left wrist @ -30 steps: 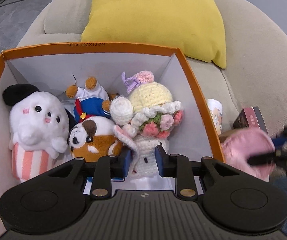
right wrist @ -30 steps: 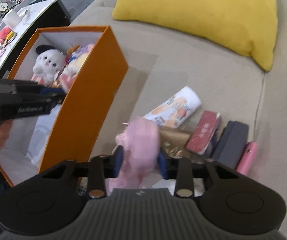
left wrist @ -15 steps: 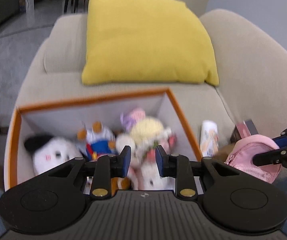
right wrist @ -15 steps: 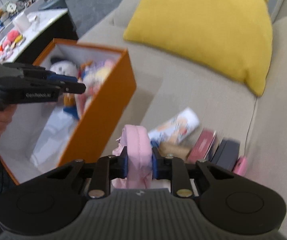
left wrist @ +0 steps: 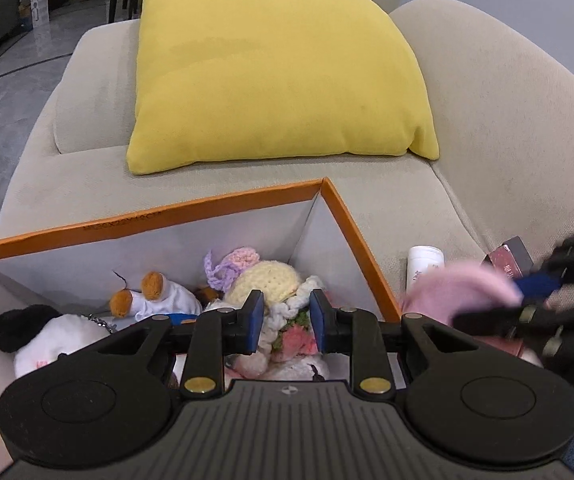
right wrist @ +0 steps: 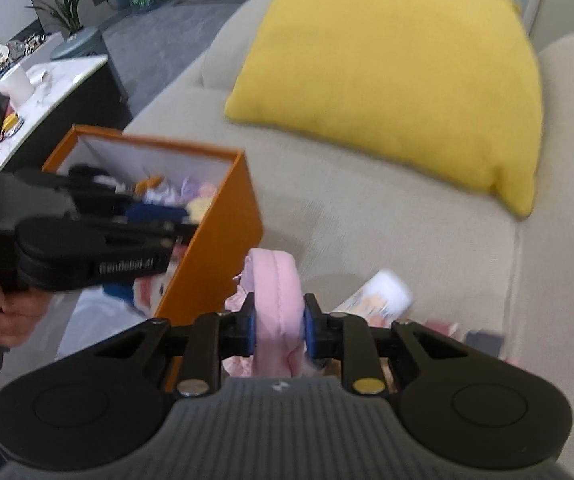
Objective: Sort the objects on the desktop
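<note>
An orange box (left wrist: 351, 220) with white inner walls stands on the sofa and holds several plush toys, among them a white one with black ears (left wrist: 47, 336) and a crocheted doll (left wrist: 263, 280). My left gripper (left wrist: 285, 320) is open and empty above the box. My right gripper (right wrist: 277, 326) is shut on a pink pouch (right wrist: 275, 304) and holds it in the air just right of the box's orange wall (right wrist: 215, 264). The pouch also shows blurred in the left wrist view (left wrist: 463, 288).
A yellow cushion (left wrist: 279, 68) leans on the beige sofa back. Right of the box lie a white printed tube (left wrist: 423, 268), a dark red case (left wrist: 511, 256) and other small items. A side table (right wrist: 47, 84) with clutter stands left of the sofa.
My right gripper has lifted the pink pouch off the sofa and carried it left toward the box. My left gripper has risen and pulled back over the box.
</note>
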The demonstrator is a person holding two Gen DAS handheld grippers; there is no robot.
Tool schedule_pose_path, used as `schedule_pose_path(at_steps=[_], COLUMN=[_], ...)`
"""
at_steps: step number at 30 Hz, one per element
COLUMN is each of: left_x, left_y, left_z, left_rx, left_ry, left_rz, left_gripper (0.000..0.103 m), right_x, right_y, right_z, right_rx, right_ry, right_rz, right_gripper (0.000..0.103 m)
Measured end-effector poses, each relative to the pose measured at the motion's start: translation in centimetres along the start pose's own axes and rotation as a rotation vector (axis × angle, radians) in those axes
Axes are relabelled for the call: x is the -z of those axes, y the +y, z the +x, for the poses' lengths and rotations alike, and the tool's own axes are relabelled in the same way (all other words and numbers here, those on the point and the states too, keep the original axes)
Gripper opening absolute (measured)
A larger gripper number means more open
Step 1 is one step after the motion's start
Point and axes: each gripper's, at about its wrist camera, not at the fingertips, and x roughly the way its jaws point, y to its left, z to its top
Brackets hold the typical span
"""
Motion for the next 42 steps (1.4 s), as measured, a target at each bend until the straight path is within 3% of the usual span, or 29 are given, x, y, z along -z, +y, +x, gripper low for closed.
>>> schedule_pose_path(at_steps=[7, 10, 17, 22, 25, 30, 36, 42], left_x=[-0.3, -0.2, 1.2, 2.7, 3.6, 5.6, 7.1, 9.3], left_y=[0.0, -0.2, 0.0, 1.3, 1.8, 1.3, 0.3, -0.1], left_z=[-0.4, -2.1, -8.4, -12.9, -14.9, -16.2, -14.4, -13.0], left_rx=[0.007, -0.004, -0.055, -0.138, -0.179, -0.137, -0.034, -0.033], left_ry=[-0.004, -0.027, -0.065, -0.089, -0.105, -0.111, -0.092, -0.061], left_rz=[0.012, 0.024, 0.056, 0.043, 0.032, 0.027, 0.017, 0.084], left_gripper=[0.029, 0.029, 0.029, 0.029, 0.029, 0.029, 0.025, 0.023], right_x=[1.7, 2.3, 2.1, 1.8, 1.5, 1.7, 4.3, 5.5], right_y=[-0.1, -0.3, 0.6, 3.8, 6.1, 9.8, 12.4, 13.1], right_z=[0.7, -0.4, -6.1, -11.4, -12.8, -10.6, -6.1, -2.5], right_rx=[-0.071, -0.049, -0.033, -0.055, -0.09, -0.082, 0.042, 0.093], right_ry=[0.121, 0.103, -0.059, -0.214, -0.261, -0.226, -0.173, -0.127], right_rz=[0.004, 0.017, 0.056, 0.018, -0.014, -0.04, 0.03, 0.108], right_gripper=[0.024, 0.024, 0.024, 0.024, 0.024, 0.024, 0.024, 0.024])
